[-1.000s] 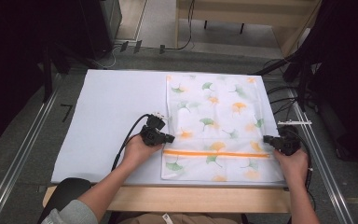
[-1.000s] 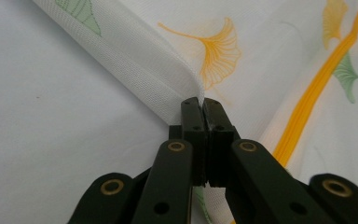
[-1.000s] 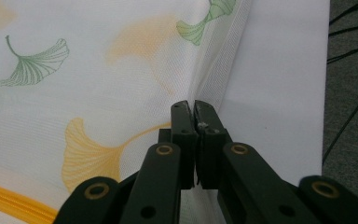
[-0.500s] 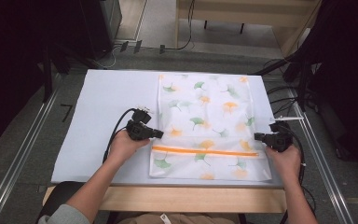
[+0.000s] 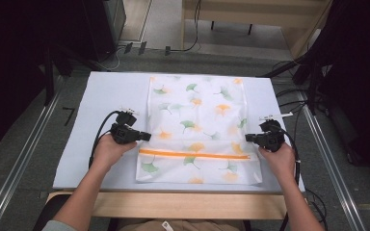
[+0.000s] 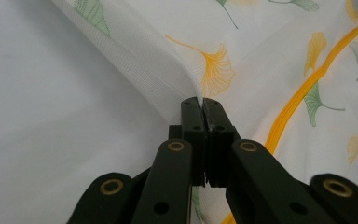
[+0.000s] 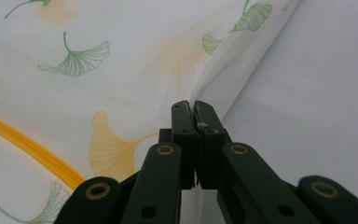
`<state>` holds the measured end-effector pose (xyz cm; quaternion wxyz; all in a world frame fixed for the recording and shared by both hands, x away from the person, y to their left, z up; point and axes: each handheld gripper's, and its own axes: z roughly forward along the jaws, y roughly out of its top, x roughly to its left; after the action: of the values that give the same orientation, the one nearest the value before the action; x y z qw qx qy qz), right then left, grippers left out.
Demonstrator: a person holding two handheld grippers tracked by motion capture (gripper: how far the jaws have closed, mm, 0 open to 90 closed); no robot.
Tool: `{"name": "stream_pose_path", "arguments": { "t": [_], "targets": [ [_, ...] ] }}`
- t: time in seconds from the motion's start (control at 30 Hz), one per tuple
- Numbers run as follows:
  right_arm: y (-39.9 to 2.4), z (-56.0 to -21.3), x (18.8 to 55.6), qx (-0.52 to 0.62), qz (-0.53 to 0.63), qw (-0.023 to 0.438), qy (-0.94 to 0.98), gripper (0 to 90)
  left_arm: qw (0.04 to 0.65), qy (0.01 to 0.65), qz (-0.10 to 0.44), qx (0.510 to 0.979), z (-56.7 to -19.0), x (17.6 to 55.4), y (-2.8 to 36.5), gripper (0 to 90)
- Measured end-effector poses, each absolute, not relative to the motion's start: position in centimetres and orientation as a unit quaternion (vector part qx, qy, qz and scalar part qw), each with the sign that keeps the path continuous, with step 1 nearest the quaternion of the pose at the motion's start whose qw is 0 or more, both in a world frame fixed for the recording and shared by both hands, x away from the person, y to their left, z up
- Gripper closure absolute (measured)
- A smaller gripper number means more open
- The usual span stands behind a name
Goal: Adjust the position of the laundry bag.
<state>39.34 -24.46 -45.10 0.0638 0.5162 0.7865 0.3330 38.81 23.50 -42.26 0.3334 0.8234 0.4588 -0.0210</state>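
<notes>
Both grippers, left (image 5: 144, 136) and right (image 5: 248, 137), clamp the mesh bag's (image 5: 197, 115) side edges; lift evenly, keeping the fabric taut over the desk (image 5: 101, 96).

Grey floor (image 5: 24, 159), wooden desk (image 5: 250, 12)
</notes>
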Motion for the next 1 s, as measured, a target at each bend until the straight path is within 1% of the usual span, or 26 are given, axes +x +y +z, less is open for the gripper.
{"name": "stream_pose_path", "arguments": {
  "t": [0.17,0.27,0.47,0.77,0.8,0.83,1.0],
  "targets": [
    [-23.0,-44.9,39.6,0.503,0.336,0.052,0.795,89.5,0.315,0.47,-0.005,0.824,-42.1,38.6,24.9,90.0],
    [-22.1,-44.8,39.6,0.495,0.337,0.048,0.8,89.2,0.325,0.484,-0.007,0.812,-41.9,38.5,26.2,90.0],
    [-20.2,-44.8,39.9,0.474,0.338,0.044,0.812,89.4,0.319,0.501,-0.001,0.805,-41.8,38.2,28.1,89.9],
    [-18.5,-44.7,40.1,0.457,0.333,0.04,0.824,89.2,0.311,0.515,0.002,0.799,-42.4,38.1,29.3,89.0],
    [-18.4,-44.8,40.1,0.459,0.332,0.037,0.823,88.5,0.309,0.515,0.002,0.8,-42.4,38.1,29.3,87.6],
    [-18.5,-44.8,40.2,0.459,0.33,0.037,0.824,87.2,0.311,0.514,0.002,0.799,-42.3,38.0,29.3,84.3],
    [-19.0,-44.4,40.1,0.463,0.336,0.051,0.818,71.7,0.332,0.504,0.021,0.797,-41.8,37.6,29.4,64.8]
  ]
}}
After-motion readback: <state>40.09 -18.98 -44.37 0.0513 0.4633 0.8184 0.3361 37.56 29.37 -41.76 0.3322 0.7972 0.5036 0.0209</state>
